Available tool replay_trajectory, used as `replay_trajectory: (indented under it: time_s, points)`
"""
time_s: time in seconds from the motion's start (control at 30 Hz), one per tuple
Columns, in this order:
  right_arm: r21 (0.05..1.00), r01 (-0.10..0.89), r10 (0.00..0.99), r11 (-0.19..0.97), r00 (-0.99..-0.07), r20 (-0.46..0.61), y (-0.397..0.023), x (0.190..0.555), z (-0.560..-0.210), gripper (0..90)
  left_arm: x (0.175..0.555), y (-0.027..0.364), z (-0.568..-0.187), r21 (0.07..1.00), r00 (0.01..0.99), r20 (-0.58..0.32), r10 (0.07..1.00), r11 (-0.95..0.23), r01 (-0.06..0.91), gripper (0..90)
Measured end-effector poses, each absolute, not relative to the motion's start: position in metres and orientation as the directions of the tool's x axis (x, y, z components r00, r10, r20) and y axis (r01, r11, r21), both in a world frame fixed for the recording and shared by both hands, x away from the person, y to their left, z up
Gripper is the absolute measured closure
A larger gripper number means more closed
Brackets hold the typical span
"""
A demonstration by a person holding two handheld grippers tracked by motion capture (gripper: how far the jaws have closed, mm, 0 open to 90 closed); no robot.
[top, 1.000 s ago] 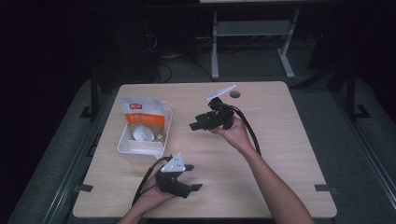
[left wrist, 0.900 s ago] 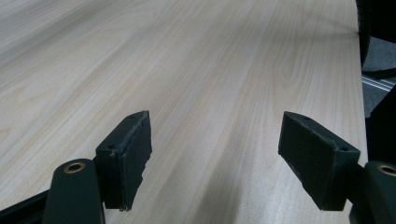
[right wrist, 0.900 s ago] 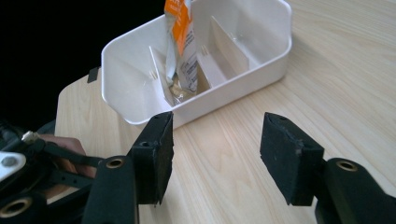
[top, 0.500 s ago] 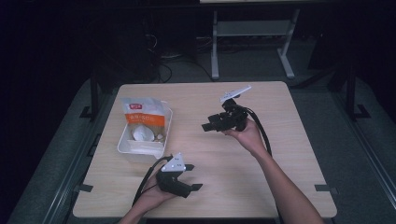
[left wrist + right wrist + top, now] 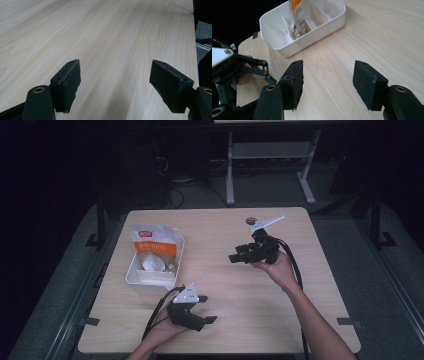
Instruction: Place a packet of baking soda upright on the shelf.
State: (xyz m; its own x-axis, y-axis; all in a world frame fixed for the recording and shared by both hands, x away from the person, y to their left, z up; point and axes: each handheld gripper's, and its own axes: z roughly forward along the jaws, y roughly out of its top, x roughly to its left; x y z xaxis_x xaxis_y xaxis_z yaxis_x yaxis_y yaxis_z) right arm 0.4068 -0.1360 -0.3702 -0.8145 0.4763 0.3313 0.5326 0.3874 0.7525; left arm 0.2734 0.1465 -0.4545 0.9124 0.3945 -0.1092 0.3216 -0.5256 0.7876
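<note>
A person's right gripper [image 5: 235,258] hangs above the far right part of a pale wooden table [image 5: 240,290], its jaws spread wide with nothing between them; they have just been opening a little further. The hand [image 5: 275,267] that carries it sits under the tool's body, with a black cable [image 5: 295,265] looping back along the forearm and a grey three-cornered plate [image 5: 267,222] standing up on top. In the right gripper view, bare tabletop [image 5: 367,37] shows between the two black pads [image 5: 295,82], and a white plastic bin [image 5: 304,40] lies ahead of them, well apart.

That bin [image 5: 152,270] is off toward the table's left side from the right gripper. An orange-and-white packet [image 5: 152,242] stands in its far end, leaning over the rim, and a pale rounded item [image 5: 150,264] lies in the compartment just in front of the packet; what it is cannot be made out. In the right gripper view the packet [image 5: 297,12] stands between thin white dividers.

Nearer the person, just beside the bin's near corner, the left gripper [image 5: 210,320] rests low over the table edge, held in the left hand [image 5: 162,327]. Its jaws are also spread wide and hold nothing; the left gripper view shows plain wood grain [image 5: 112,37] between its pads [image 5: 68,83].
</note>
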Motion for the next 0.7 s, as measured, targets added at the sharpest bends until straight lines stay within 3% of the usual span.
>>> replay_trajectory:
  time_s: [0.7]
  points:
    - [0.738,0.573,0.52,0.356,-0.778,0.353,-0.18,0.387,-0.381,40.0,0.276,0.148,-0.455,0.788,0.908,-0.112,0.404,-0.52,0.329,24.4]
